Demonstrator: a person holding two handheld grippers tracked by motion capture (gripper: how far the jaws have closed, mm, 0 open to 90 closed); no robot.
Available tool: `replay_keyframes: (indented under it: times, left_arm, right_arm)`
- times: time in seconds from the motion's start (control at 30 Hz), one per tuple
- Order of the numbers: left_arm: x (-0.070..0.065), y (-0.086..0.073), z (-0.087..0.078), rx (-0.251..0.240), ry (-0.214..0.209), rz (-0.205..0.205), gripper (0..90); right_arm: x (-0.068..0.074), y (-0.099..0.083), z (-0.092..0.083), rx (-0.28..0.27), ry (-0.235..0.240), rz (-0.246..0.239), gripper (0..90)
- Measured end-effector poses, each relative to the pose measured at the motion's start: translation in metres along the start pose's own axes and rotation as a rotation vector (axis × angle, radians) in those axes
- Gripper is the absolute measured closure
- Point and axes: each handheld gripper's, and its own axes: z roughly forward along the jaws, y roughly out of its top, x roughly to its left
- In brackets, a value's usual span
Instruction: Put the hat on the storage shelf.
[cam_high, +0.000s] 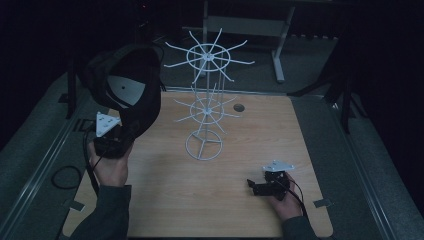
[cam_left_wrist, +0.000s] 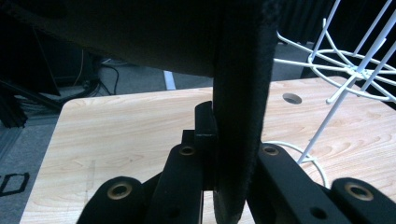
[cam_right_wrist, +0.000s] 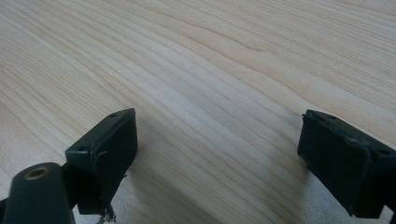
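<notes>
Black cap upright, brim clamped by left gripper fingers, right gripper fingers spread.

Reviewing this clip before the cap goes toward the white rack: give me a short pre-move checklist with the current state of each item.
1. Left gripper shut on the black cap: ok; the left gripper view shows the fabric pinched between the jaws.
2. Cap lifted off the table: ok.
3. White wire rack upright, prongs bare: ok.
4. Right gripper open and holding nothing: ok.
5. Right gripper away from the rack: ok, it sits low at the near right.
6. Grip firm enough for hanging: cannot tell.
</notes>
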Motion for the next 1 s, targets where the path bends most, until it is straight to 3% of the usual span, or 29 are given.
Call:
replay_keyframes:
  times: [1.0]
  left_arm:
    - [-0.01,0.015,0.006,-0.017,0.044,0.047,86.6]
  right_arm:
    - [0.0,0.0,0.0,-0.001,0.0,-0.001,11.9]
